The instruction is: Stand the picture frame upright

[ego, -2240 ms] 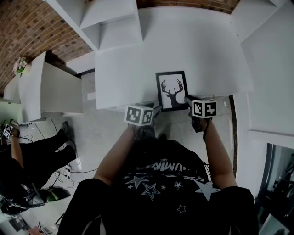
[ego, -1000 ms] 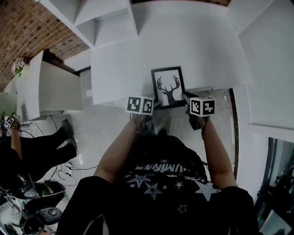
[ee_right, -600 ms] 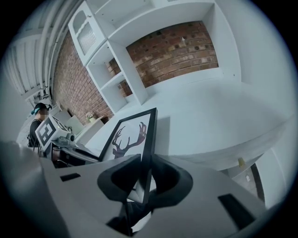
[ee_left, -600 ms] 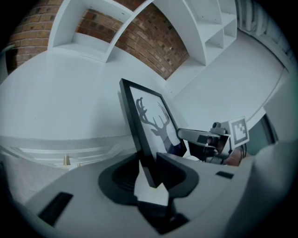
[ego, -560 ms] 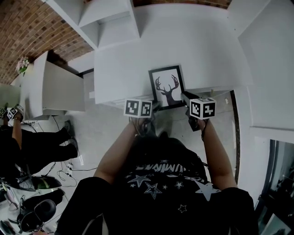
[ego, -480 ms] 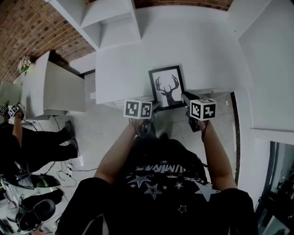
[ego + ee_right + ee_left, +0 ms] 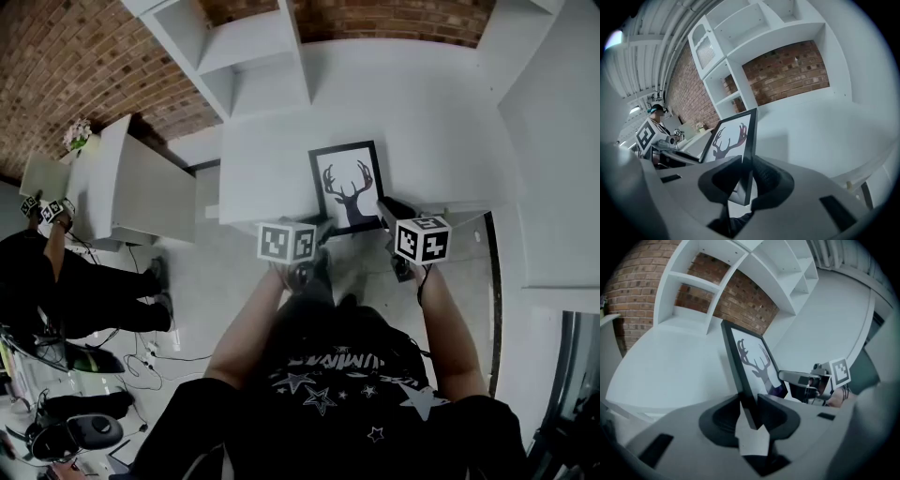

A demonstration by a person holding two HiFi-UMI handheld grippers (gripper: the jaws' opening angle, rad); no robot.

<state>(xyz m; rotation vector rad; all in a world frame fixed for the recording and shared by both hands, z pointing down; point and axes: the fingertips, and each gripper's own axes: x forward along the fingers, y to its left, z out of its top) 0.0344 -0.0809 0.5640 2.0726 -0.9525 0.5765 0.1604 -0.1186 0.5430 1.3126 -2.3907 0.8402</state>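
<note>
While both pairs of jaws pinch it, the picture frame point(image 7: 751, 363) hangs between the two grippers. In the left gripper view, the left gripper point(image 7: 749, 403) has its dark pads pressed on either face of the frame's black moulding near one lower corner. The frame rises out of them slanting to the left of that view. In the right gripper view, the right gripper point(image 7: 744, 172) clamps the opposite lower corner the same way, its jaws closed on the thin black edge. The print point(image 7: 727, 137) behind the glass shows a dark deer head with antlers on a white ground. Beyond the frame, the left gripper view shows the right gripper's marker cube point(image 7: 840, 372), and the right gripper view shows the left gripper's marker cube point(image 7: 647, 133).

From the head view, the frame is at the near edge of the white table point(image 7: 422, 112), with its printed face turned toward the camera. The person's forearms point(image 7: 248, 319) reach in from below. Whether the frame's bottom edge touches the tabletop cannot be told. White open shelving point(image 7: 253, 52) stands at the table's far left, with a red brick wall point(image 7: 84, 66) behind it. Well off to the left is a second person point(image 7: 56, 291) in dark clothes.
</note>
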